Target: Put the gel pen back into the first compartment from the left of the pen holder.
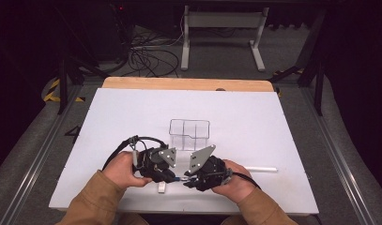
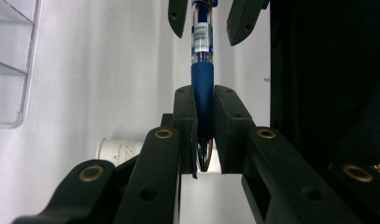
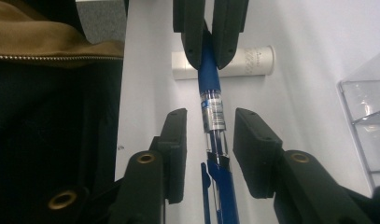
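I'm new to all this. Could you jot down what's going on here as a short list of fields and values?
Setting: white table
Left gripper: jaws shut on the blue grip of a pen
Right gripper: jaws open on either side of the pen's clear barrel, not touching it
Pen position: spans between the two grippers
Nearby: clear plastic organizer with compartments; small white tube lying flat beneath the pen; white stick beside the right hand
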Demonstrator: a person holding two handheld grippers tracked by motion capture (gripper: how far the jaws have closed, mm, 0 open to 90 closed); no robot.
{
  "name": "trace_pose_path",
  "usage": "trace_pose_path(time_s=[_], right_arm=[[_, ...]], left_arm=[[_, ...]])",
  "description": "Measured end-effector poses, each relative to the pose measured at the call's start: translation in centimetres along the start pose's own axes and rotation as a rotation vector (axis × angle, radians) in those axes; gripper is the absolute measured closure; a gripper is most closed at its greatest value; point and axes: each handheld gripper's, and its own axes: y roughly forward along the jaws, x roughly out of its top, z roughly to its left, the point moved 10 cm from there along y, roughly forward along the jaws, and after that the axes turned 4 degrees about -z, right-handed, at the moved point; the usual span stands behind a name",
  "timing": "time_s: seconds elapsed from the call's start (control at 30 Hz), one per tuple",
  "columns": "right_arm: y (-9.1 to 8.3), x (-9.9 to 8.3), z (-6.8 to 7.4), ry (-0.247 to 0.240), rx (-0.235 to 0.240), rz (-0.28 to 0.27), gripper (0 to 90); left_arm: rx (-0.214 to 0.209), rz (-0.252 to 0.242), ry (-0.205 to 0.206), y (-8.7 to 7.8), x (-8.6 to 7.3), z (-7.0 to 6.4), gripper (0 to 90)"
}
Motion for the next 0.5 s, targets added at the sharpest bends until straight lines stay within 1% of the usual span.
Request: trace_pose_path(time_s=[0.13,0.3,0.5], right_arm=[[0.31,0.0,0.11,-0.015,-0.002,0.014,69.3],[0.45,0.11,0.12,-0.038,-0.009,0.016,73.4],[0.37,0.07,0.02,-0.041,-0.021,0.02,76.9]], left_arm=[[-0.002,0.0,0.0,-0.03,-0.01,-0.06,80.8],[-0.003,-0.002,0.004,-0.01,0.03,-0.11,80.7],[-0.005,-0.004,0.006,-0.01,0.06,-0.14,80.7]])
